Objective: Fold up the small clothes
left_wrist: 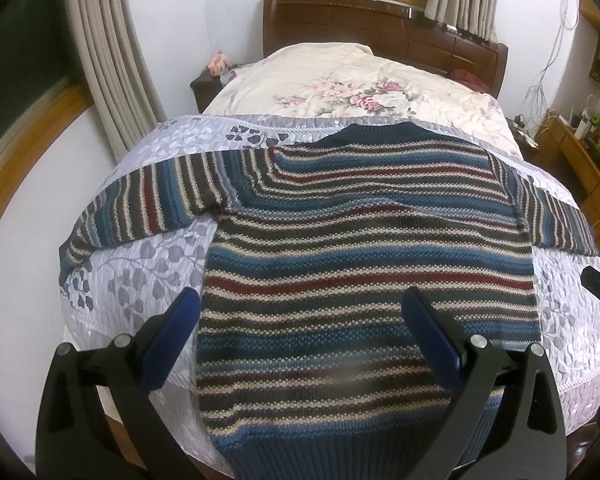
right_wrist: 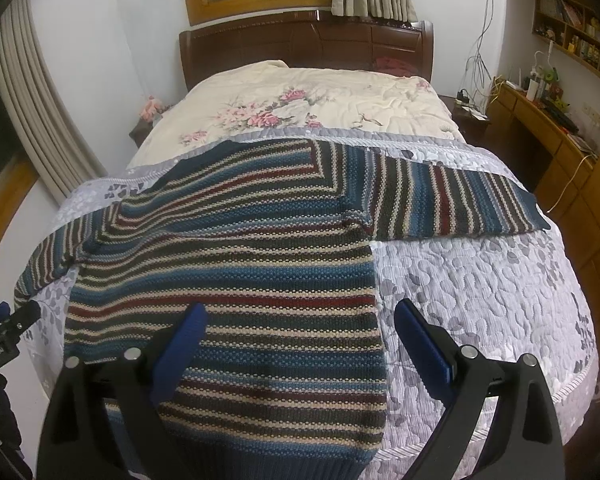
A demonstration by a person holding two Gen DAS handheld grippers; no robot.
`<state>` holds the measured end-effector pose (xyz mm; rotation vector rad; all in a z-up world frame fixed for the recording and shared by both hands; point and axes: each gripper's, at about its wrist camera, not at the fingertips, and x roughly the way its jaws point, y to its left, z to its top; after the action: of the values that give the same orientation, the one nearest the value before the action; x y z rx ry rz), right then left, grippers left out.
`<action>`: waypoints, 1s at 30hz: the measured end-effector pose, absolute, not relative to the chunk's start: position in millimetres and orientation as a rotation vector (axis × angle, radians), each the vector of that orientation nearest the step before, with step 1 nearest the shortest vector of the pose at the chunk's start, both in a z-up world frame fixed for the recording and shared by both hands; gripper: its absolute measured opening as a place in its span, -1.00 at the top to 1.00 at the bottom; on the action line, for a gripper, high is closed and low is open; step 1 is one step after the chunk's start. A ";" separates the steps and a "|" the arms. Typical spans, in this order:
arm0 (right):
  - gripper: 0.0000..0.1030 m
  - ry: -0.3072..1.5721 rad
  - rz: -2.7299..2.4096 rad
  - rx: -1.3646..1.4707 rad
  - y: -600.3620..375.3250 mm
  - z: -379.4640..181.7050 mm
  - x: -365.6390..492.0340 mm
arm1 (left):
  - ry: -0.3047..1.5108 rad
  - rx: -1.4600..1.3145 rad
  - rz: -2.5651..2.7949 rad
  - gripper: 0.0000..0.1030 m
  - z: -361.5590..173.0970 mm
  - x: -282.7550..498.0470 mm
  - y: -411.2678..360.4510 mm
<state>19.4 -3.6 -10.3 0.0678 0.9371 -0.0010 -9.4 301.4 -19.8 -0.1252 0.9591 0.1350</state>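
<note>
— Striped knit is seen across the bed: a sweater laid flat, collar toward the headboard, sleeves spread sideways.

— What is shown differently?

— A desk is seen clearly only from the right wrist. Left gripper and right gripper are held wide apart above the hem, nothing gripped.

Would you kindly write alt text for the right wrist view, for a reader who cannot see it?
A striped knit sweater lies flat, sleeves spread, on a grey leaf-patterned quilt at the foot of a bed. The open right gripper hangs above the sweater's right edge near the hem, holding nothing. The left gripper shows at the left edge.
</note>
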 end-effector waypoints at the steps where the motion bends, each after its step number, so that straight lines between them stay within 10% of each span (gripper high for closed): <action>1: -0.85 0.937 -0.001 0.068 -3.7 -10.4 19.0 | 0.959 -0.125 0.135 -0.94 -19.8 -9.0 301.5; 30: -0.85 0.916 0.014 0.077 -16.3 -10.1 20.4 | 0.937 -0.131 0.132 -0.94 -22.7 -11.6 292.0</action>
<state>20.4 -16.3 -10.1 0.0767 0.9160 0.0135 -11.6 292.0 -22.7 -0.1307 0.9367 0.1320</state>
